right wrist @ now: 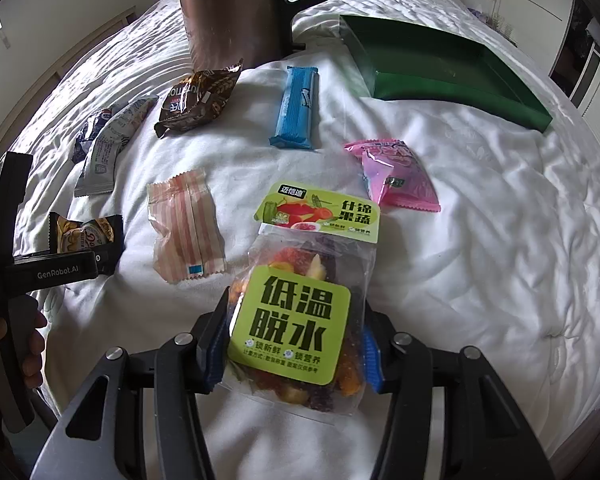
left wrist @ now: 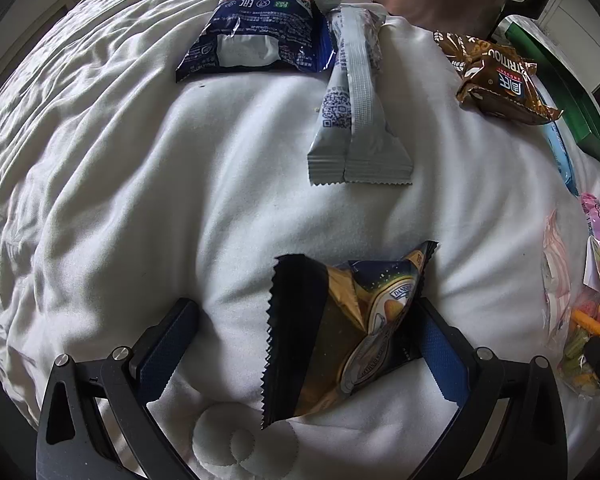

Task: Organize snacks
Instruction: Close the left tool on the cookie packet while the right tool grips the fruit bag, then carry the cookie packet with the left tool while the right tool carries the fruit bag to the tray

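Snack packets lie on a white bed. My left gripper (left wrist: 304, 320) is open around a black-and-gold cookie packet (left wrist: 340, 332); the packet lies between the fingers, against the right one. My right gripper (right wrist: 294, 320) is shut on a clear bag of dried fruit with a green label (right wrist: 296, 320). The green tray (right wrist: 440, 68) stands at the far right of the bed. The left gripper's body (right wrist: 48, 268) shows at the left in the right wrist view, over the cookie packet (right wrist: 84, 236).
Other packets: dark blue (left wrist: 256, 36), grey (left wrist: 356, 112), brown (right wrist: 198, 98), light blue bar (right wrist: 298, 108), pink (right wrist: 392, 172), striped pink (right wrist: 188, 224). A copper-coloured jug (right wrist: 236, 12) stands at the back.
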`<move>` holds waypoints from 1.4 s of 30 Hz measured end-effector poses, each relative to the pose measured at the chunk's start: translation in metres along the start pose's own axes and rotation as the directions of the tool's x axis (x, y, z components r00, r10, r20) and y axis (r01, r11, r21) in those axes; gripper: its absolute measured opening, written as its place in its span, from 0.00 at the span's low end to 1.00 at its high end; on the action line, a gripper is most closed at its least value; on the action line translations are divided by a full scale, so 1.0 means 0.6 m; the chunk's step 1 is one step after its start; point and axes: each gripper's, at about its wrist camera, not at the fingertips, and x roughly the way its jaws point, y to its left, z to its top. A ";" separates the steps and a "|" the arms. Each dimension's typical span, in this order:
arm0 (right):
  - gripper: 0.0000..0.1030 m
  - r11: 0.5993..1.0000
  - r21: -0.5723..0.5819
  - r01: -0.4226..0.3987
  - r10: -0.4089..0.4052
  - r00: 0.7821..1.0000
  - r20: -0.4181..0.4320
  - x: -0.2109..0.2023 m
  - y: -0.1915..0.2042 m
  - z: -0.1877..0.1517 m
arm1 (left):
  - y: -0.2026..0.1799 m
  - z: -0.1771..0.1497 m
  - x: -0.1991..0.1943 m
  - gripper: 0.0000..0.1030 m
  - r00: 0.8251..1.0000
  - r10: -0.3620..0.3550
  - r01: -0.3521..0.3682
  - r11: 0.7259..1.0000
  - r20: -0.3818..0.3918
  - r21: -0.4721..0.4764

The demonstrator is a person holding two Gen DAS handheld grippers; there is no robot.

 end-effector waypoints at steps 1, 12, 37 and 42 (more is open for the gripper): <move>0.56 1.000 -0.001 -0.001 0.001 1.000 0.002 -0.001 0.000 0.000 | 0.002 -0.002 -0.002 0.99 1.000 0.001 -0.001 1.000 0.000 0.002; 0.55 1.000 -0.028 0.004 -0.003 1.000 0.023 -0.011 -0.002 -0.004 | -0.007 -0.011 -0.038 0.61 0.998 -0.009 0.006 0.999 0.065 0.043; 0.52 0.997 -0.076 -0.031 0.034 0.999 0.039 -0.013 -0.007 -0.004 | 0.031 -0.045 -0.139 0.14 0.967 -0.163 0.154 0.986 0.195 0.062; 0.52 0.995 -0.092 -0.040 0.044 0.998 0.039 -0.024 -0.014 -0.005 | 0.039 -0.057 -0.184 0.13 0.954 -0.176 0.157 0.983 0.241 0.096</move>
